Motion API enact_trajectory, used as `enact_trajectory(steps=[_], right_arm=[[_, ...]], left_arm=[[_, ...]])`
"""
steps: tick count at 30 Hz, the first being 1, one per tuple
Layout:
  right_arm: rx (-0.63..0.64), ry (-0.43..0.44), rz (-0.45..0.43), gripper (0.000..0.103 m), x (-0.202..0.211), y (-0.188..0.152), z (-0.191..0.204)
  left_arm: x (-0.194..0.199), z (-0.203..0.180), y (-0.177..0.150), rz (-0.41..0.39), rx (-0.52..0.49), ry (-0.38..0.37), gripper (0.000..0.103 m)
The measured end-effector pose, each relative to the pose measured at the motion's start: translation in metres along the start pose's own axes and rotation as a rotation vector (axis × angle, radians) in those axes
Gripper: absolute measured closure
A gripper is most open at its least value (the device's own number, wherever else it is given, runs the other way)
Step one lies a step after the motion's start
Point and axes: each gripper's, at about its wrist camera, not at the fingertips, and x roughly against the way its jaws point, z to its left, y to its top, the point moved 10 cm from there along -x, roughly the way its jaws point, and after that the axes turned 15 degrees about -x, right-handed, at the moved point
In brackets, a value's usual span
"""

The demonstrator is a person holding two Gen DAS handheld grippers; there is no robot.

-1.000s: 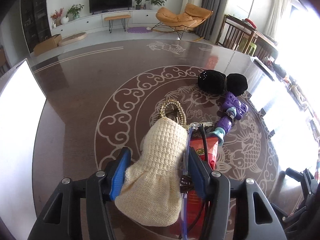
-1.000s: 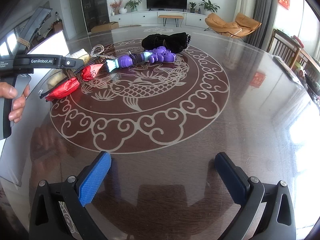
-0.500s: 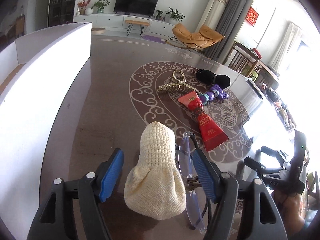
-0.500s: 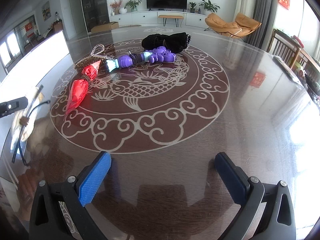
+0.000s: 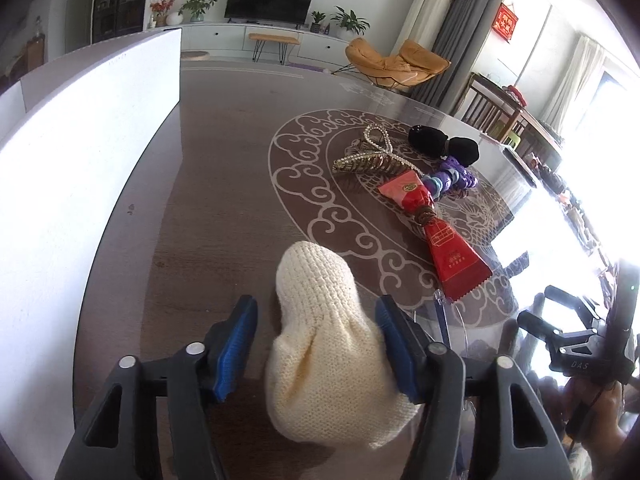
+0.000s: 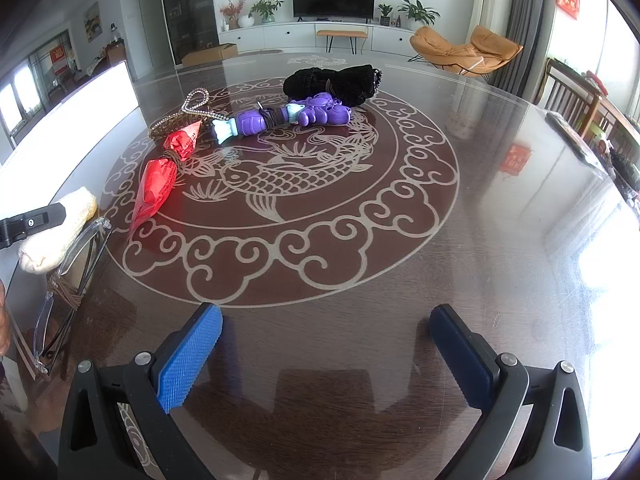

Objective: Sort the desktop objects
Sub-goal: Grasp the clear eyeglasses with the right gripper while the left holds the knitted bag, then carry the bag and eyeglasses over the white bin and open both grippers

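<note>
A cream knitted pouch (image 5: 320, 320) lies on the table between the fingers of my left gripper (image 5: 316, 308). Its jaws are closing: the right pad touches the pouch, and a strip of table shows by the left pad (image 5: 236, 340). Clear-framed glasses (image 6: 68, 280) tied with brown cord lie just right of that gripper. The pouch (image 6: 56, 236) also shows at the far left of the right wrist view. My right gripper (image 6: 324, 320) hovers open over bare table with nothing between its fingers.
A white box (image 5: 80, 180) stands along the left side. Mid-table lie a red packet (image 5: 440, 232), a gold hair claw (image 5: 372, 160), a purple toy (image 5: 452, 178) and a black pouch (image 5: 440, 144). The dark patterned table (image 6: 480, 200) has bare surface on the right.
My left gripper carried the pouch and glasses from the pile toward the white box, opened wide, then narrowed around the pouch. The glasses now lie free beside it. The right gripper stayed still.
</note>
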Motion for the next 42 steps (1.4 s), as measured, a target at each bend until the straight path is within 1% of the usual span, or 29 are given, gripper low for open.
enact_trajectory(steps=[1,3,7,8,9,10,11,12,13,14,16,18,19,22,23,24,25,27,28,29,30,33,36,39,40,42], right_arm=[[0.000,0.000,0.000,0.000,0.000,0.000,0.000],[0.000,0.000,0.000,0.000,0.000,0.000,0.000],[0.000,0.000,0.000,0.000,0.000,0.000,0.000],[0.000,0.003,0.010,0.000,0.000,0.000,0.000],[0.001,0.005,0.048,0.000,0.000,-0.003,0.003],[-0.036,0.026,0.096,0.000,0.002,-0.004,0.008],[-0.105,0.111,0.140,0.000,0.009,-0.006,0.021],[-0.181,0.222,0.164,0.000,0.018,-0.006,0.039],[-0.230,0.304,0.172,0.000,0.028,-0.003,0.059],[-0.240,0.341,0.179,0.000,0.035,-0.002,0.078],[-0.191,0.343,0.207,0.000,0.038,-0.002,0.119],[-0.117,0.311,0.259,0.002,0.031,-0.015,0.155],[-0.076,0.285,0.269,0.003,0.027,-0.021,0.168],[0.033,0.198,0.239,0.015,0.017,-0.036,0.191],[0.054,0.169,0.233,0.026,0.014,-0.040,0.192],[0.066,0.145,0.228,0.044,0.011,-0.045,0.191],[0.070,0.132,0.225,0.050,0.008,-0.048,0.189],[0.079,0.111,0.186,0.074,0.009,-0.047,0.182],[0.070,0.126,0.185,0.075,0.010,-0.047,0.178],[0.056,0.140,0.182,0.083,0.013,-0.045,0.174],[0.050,0.146,0.168,0.085,0.017,-0.042,0.170],[0.057,0.162,0.131,0.086,0.037,-0.027,0.161],[0.065,0.195,0.113,0.086,0.056,-0.011,0.166],[0.075,0.258,0.087,0.086,0.080,0.011,0.189],[0.082,0.287,0.080,0.086,0.088,0.018,0.202],[0.103,0.349,0.068,0.086,0.107,0.028,0.234]], left_arm=[[0.002,-0.003,0.000,-0.001,-0.042,0.036,0.059],[0.009,-0.009,-0.002,0.000,-0.087,0.070,0.062],[0.032,-0.006,-0.025,0.007,-0.063,0.104,0.063],[0.040,-0.005,-0.032,0.004,-0.060,0.122,0.063],[0.047,-0.003,-0.039,-0.001,-0.060,0.143,0.063],[0.053,-0.001,-0.047,-0.005,-0.056,0.163,0.063],[0.059,0.000,-0.053,-0.007,-0.049,0.176,0.063],[0.063,0.001,-0.059,-0.011,-0.036,0.183,0.063],[0.066,0.002,-0.064,-0.013,-0.021,0.185,0.063],[0.069,0.002,-0.068,-0.017,-0.008,0.185,0.063],[0.072,0.000,-0.074,-0.020,0.006,0.184,0.063],[0.075,-0.001,-0.079,-0.023,0.016,0.186,0.063],[0.077,-0.002,-0.080,-0.027,0.023,0.184,0.063],[0.082,-0.004,-0.083,-0.041,0.029,0.187,0.063],[0.084,-0.004,-0.083,-0.046,0.028,0.187,0.063],[0.085,-0.005,-0.083,-0.051,0.028,0.186,0.063],[0.087,-0.006,-0.083,-0.057,0.028,0.186,0.063],[0.094,-0.007,-0.082,-0.074,0.030,0.185,0.063],[0.098,-0.007,-0.080,-0.085,0.035,0.181,0.063],[0.102,-0.007,-0.078,-0.096,0.041,0.174,0.063],[0.107,-0.008,-0.076,-0.109,0.047,0.168,0.063],[0.128,-0.008,-0.063,-0.156,0.065,0.152,0.063],[0.156,-0.006,-0.047,-0.214,0.089,0.132,0.063],[0.192,0.009,-0.032,-0.279,0.116,0.147,0.063],[0.203,0.018,-0.028,-0.296,0.123,0.163,0.063],[0.223,0.043,-0.023,-0.317,0.141,0.220,0.063]])
